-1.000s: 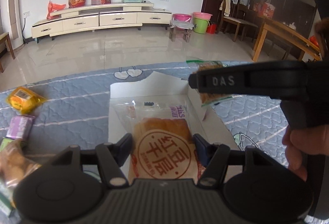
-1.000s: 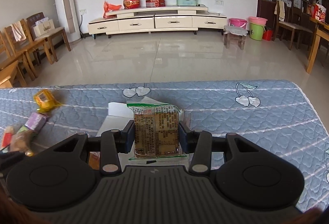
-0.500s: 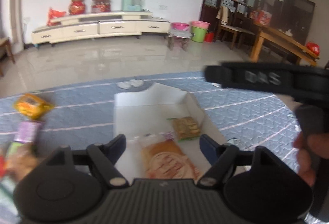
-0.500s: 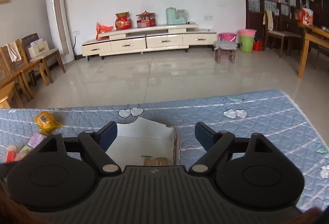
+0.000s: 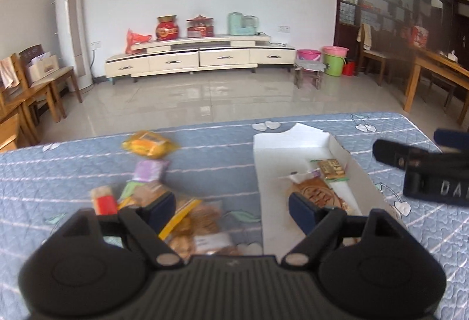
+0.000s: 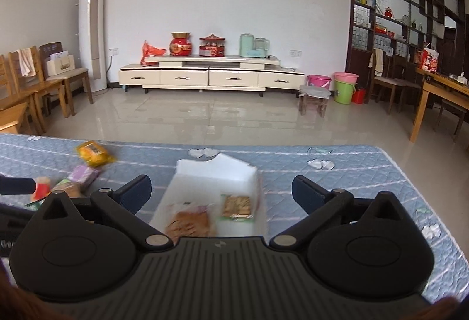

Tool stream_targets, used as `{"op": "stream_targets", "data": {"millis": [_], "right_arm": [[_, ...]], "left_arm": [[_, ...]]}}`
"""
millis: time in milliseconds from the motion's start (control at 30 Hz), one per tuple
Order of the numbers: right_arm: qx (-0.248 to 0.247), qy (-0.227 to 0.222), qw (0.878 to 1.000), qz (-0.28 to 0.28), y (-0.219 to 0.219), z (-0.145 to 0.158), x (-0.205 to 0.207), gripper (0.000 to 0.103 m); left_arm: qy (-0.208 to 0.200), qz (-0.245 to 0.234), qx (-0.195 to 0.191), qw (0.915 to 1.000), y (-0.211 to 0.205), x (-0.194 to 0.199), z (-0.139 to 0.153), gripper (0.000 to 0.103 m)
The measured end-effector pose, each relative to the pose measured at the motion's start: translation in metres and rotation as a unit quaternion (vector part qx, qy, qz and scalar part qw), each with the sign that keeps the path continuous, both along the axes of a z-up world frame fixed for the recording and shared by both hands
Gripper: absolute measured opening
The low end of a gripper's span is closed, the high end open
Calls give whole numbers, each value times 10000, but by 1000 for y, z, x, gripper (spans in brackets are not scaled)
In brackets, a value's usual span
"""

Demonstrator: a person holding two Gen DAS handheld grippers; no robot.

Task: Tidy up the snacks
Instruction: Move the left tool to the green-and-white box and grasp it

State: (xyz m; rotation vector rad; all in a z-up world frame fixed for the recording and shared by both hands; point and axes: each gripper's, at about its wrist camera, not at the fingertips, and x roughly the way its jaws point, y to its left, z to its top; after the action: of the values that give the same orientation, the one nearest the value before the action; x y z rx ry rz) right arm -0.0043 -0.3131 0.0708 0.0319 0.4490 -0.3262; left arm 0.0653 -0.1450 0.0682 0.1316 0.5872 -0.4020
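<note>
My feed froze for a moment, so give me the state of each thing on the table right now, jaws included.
White box: open, lying flat on the quilt.
Bread packet: inside the box, sealed.
Biscuit packet: inside the box, beside the bread.
Yellow packet: loose on the quilt, outside the box.
Purple packet: loose, outside the box.
Left gripper: jaws open, holding nothing.
Right gripper: jaws wide open, holding nothing.

A home living room. At twelve o'clock a long cream TV cabinet (image 6: 211,76) stands against the white wall, with a red jar (image 6: 180,43) and a mint-green appliance (image 6: 253,45) on top. At ten o'clock stand a tall white floor air conditioner (image 6: 92,32) and wooden chairs (image 6: 44,85); at two o'clock, dark display shelving (image 6: 404,15), plastic buckets (image 6: 344,86) and a wooden dining table (image 6: 442,97).
</note>
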Motion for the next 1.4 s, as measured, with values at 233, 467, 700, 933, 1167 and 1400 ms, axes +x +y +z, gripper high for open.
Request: {"op": "stream_targets", "data": {"millis": [233, 467, 700, 933, 1167, 1400], "right_arm": [[25, 66, 9996, 290, 40, -4, -8, 103], [43, 91, 9988, 472, 61, -2, -12, 103], [40, 150, 9977, 665, 79, -5, -15, 103], [32, 225, 9960, 859, 97, -8, -9, 103], [160, 383, 9930, 1106, 113, -25, -3, 103], [303, 469, 9904, 1268, 119, -42, -2, 103]], "left_arm": [[-65, 229, 4, 9997, 32, -12, 2, 85], [-62, 461, -71, 9989, 62, -16, 0, 85], [-27, 656, -144, 9977, 83, -16, -5, 85], [-16, 771, -214, 9968, 101, -18, -11, 85], [158, 993, -265, 9946, 127, -17, -32, 85], [444, 1328, -339, 9896, 164, -9, -64, 87]]}}
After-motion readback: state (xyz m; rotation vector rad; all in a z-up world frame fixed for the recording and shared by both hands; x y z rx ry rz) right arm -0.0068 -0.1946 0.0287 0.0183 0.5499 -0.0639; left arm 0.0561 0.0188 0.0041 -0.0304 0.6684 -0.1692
